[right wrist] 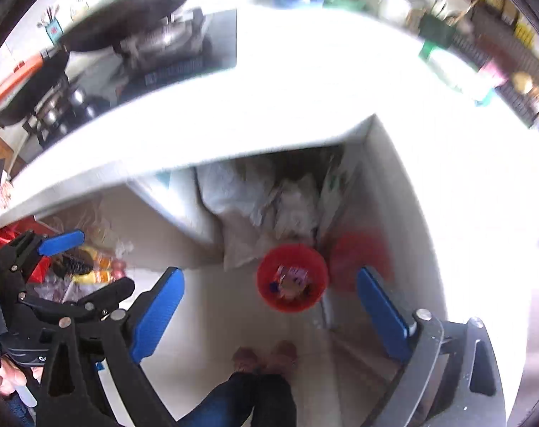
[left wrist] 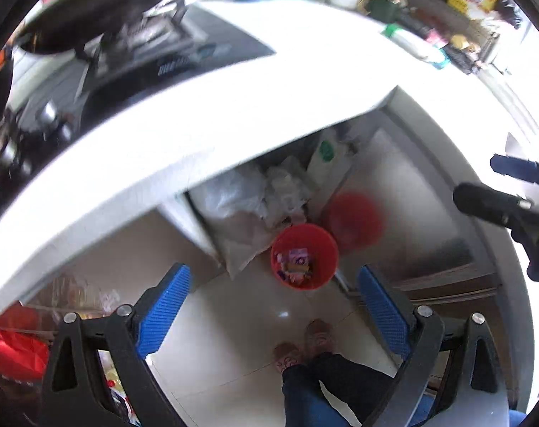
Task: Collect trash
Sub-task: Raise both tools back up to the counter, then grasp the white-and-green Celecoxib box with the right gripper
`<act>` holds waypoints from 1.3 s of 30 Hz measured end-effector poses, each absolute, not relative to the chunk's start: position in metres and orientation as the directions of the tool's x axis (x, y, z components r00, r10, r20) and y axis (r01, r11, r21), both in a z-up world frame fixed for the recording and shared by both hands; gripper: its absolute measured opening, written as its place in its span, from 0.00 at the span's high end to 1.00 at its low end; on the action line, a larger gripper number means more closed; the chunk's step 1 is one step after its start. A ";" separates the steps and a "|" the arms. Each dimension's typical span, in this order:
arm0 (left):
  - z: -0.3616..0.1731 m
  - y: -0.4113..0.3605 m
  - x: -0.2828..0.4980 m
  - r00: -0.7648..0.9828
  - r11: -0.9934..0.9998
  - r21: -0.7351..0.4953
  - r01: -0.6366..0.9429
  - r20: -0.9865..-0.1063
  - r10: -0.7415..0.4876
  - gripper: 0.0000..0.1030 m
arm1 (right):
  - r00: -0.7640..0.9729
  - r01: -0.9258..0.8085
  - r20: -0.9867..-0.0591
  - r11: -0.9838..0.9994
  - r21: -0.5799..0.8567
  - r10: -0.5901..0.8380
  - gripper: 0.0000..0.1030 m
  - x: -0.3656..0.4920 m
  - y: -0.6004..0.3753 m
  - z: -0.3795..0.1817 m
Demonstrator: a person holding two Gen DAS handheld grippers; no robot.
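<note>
Looking down through the left wrist view, the left gripper (left wrist: 275, 315) has its two blue ribbed pads (left wrist: 164, 311) spread wide apart with nothing between them. The red bin (left wrist: 304, 256) stands on the pale tiled floor (left wrist: 241, 323) beyond the fingertips, roughly centred in the gap between the pads and nearer the right-hand one. It is a round, open-topped plastic container with a plain red wall; its bottom holds a small heap of wrappers (left wrist: 295, 265) in pink, purple, yellow and white. A blurred red reflection of it shows on the shiny panel just past it to the right. Behind the bin, crumpled white plastic bags (left wrist: 255, 192) fill a recess under the white countertop (left wrist: 234, 106). The person's two feet (left wrist: 305, 343) and dark trouser legs lie nearer than the fingertips. The right gripper (left wrist: 483, 185) enters at the right edge, well apart from the bin.

In the right wrist view, the right gripper (right wrist: 269, 316) likewise stands with its blue pads (right wrist: 159, 315) fully apart and empty. The red bin (right wrist: 292, 277) sits beyond the fingertips, between the pads and closer to the right one, its wrappers (right wrist: 291, 279) blurred. The left gripper (right wrist: 88, 267) is to the left, jaws parted.
</note>
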State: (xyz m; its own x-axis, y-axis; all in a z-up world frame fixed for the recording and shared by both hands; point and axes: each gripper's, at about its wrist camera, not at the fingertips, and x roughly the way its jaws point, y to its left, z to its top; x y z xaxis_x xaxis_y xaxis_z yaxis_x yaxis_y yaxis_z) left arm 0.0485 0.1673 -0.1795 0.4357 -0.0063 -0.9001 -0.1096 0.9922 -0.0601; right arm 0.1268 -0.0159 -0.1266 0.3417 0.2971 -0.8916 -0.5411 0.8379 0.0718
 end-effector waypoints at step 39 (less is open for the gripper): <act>-0.042 0.039 0.311 0.501 0.986 -0.032 0.163 -0.859 -0.110 0.00 | 0.518 -0.249 -0.832 0.966 0.072 0.196 0.01 0.310 -0.160 -0.023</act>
State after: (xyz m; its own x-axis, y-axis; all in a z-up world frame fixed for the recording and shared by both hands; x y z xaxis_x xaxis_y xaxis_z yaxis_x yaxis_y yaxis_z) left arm 0.3110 0.0388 -0.0417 0.5008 -0.1103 -0.8585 0.1628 0.9861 -0.0318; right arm 0.3097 -0.1599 -0.0234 0.5183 0.1960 -0.8324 -0.2489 0.9658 0.0725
